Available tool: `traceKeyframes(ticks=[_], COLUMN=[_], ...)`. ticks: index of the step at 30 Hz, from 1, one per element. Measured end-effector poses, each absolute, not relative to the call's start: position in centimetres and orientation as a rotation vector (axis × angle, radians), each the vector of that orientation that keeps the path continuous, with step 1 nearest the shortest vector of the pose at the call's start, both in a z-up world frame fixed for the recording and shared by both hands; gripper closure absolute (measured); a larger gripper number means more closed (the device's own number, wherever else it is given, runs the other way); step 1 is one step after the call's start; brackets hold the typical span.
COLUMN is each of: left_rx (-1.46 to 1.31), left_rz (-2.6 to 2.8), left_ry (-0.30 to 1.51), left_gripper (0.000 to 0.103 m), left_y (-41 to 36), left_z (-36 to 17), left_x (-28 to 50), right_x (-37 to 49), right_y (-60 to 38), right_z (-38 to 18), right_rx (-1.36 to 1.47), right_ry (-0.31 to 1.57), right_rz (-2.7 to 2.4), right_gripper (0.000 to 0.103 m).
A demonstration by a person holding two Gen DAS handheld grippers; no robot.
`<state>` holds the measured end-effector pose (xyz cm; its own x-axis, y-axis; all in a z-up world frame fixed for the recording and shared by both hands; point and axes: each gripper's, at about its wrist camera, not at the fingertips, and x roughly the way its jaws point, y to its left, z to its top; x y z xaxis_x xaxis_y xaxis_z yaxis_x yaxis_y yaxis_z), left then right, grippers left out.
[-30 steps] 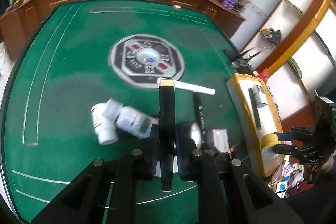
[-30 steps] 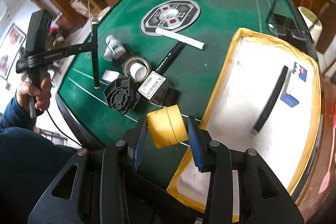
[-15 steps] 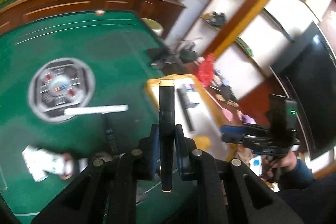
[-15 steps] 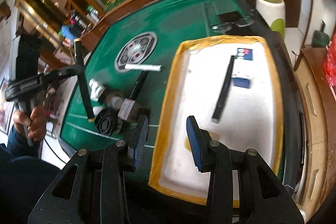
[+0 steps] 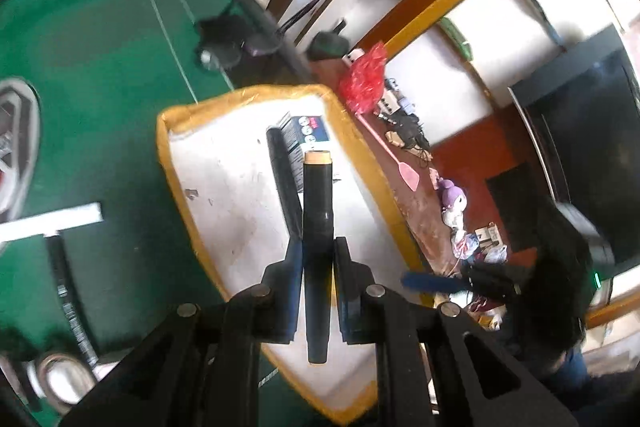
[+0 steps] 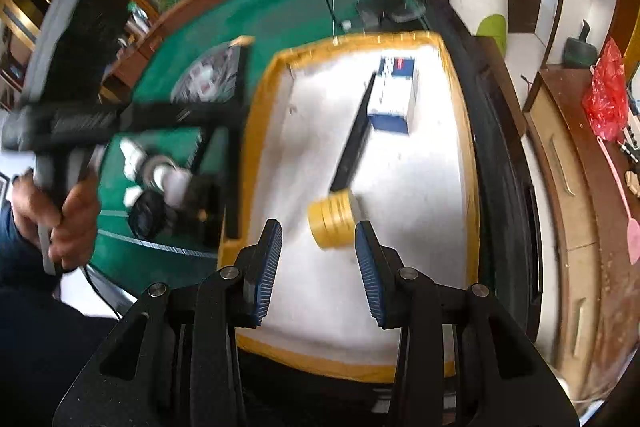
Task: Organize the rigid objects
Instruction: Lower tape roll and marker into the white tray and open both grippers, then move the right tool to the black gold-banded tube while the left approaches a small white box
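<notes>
Left gripper [image 5: 316, 259] is clamped tight on a black stick with a tan tip [image 5: 317, 227], which runs lengthwise between the pads and juts out past them; it points steeply down over the white tray with the yellow rim [image 5: 224, 163], near the tray's middle. In the right wrist view a hand [image 6: 60, 215] grips the blurred handle at the table's near left edge, with the stick hanging over the tray's left rim. Right gripper [image 6: 318, 255] tilts down over the tray's near end, its jaws partly apart with nothing between them. Just ahead of its fingertips a yellow tape roll [image 6: 332, 219] lies on the tray floor, touching the near end of a long black bar [image 6: 354, 143]. A blue and white box [image 6: 394, 95] sits beside the bar, towards the far right corner. On the green table [image 5: 100, 39] lie a white stick [image 5: 52, 223] and a black pen [image 5: 70, 299].
</notes>
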<state>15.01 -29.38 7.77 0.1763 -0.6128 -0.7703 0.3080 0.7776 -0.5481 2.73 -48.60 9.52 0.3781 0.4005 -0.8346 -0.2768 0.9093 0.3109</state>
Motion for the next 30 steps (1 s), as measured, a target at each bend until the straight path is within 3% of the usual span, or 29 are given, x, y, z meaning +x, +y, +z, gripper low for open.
traceKeyframes(ticks=[13,15,17,18,30], left_rx=[-0.316,-0.326,-0.342,-0.356,-0.294], left_rz=[-0.589,-0.599,-0.606,-0.611,-0.612], left_ry=[1.323,1.317,1.291,1.271,1.063], left_gripper=[0.086,0.074,0.040,0.036,0.035], left_y=[-30.4,-30.1,-29.5,-29.3,-19.4], left_z=[4.2,4.5,5.2,5.6,12.7], left_x=[16.8,16.6,16.2,16.0,9.4], right_x=[2.3,2.3,2.4,2.4,2.2], right_y=[-49.4,-49.3,-49.0,-48.9,-44.3], right_z=[9.0,9.2,9.5,9.6,11.7], right_rx=[0.177,0.185,0.180,0.177,0.156], right_ry=[1.116,1.110,1.102,1.098,1.042], right_rz=[0.404,0.407,0.408,0.408,0.465], right_gripper=[0.065,0.065,0.065,0.065,0.065])
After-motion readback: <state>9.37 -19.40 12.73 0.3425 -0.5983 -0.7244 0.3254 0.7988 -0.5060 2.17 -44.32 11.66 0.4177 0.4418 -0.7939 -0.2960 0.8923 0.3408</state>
